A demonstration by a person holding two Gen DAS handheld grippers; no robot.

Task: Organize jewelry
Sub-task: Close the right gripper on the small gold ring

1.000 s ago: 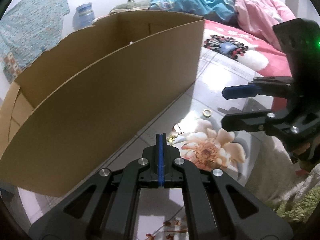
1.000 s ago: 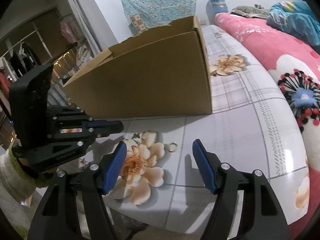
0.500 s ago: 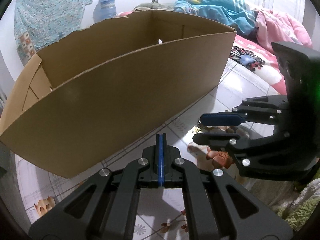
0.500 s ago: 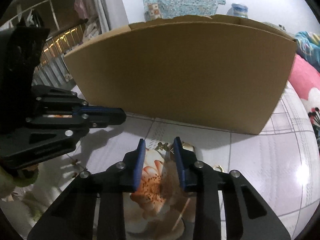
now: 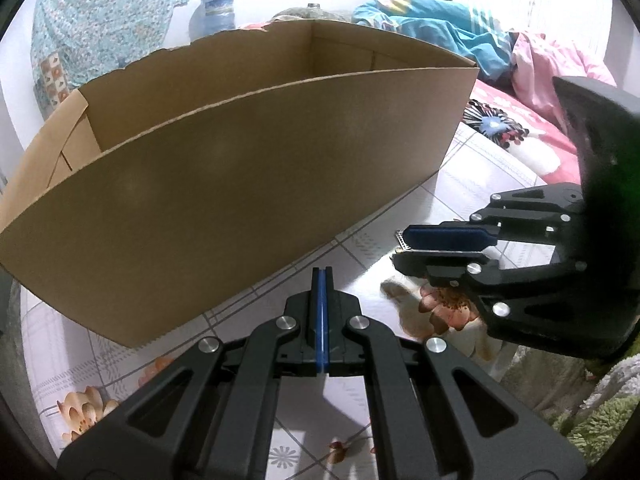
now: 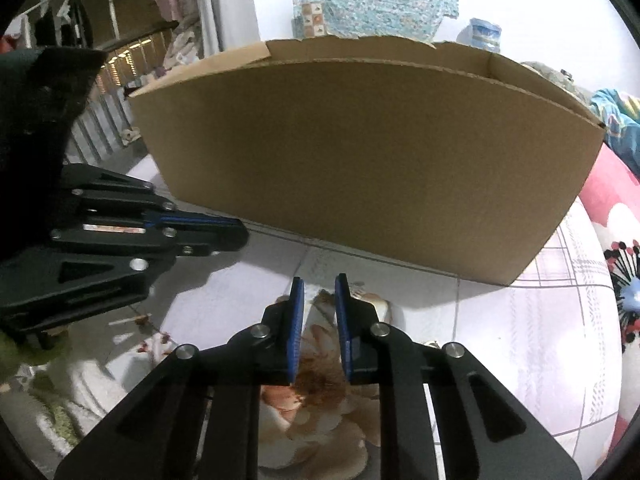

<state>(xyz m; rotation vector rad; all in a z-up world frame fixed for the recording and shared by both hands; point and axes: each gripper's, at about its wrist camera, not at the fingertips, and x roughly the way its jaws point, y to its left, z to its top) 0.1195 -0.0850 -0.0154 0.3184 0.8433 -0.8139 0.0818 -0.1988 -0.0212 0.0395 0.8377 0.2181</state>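
In the left wrist view, a patterned blue cloth hangs on the wall at 10 o'clock, with a blue water bottle just to its right. An open cardboard box fills the middle from 9 o'clock to 2 o'clock and stands on a white checked tablecloth. At 6 o'clock the left gripper points at the box's near wall, its blue pads pressed flat together with nothing visible between them. At 3 o'clock the right gripper reaches in from the right above a printed flower on the cloth. A small silvery studded jewelry piece shows right at its tips, between the upper and lower finger. Pink bedding lies beyond at 2 o'clock. In the right wrist view the left gripper enters from 9 o'clock, closed, with its tip close to the box's lower left corner. The box spans 10 o'clock to 3 o'clock. At 6 o'clock the right gripper's two blue pads stand a narrow gap apart, and the flower print is visible through that gap. It cannot be told from either view whether the pads actually clamp the jewelry piece or it only sits at their tips.
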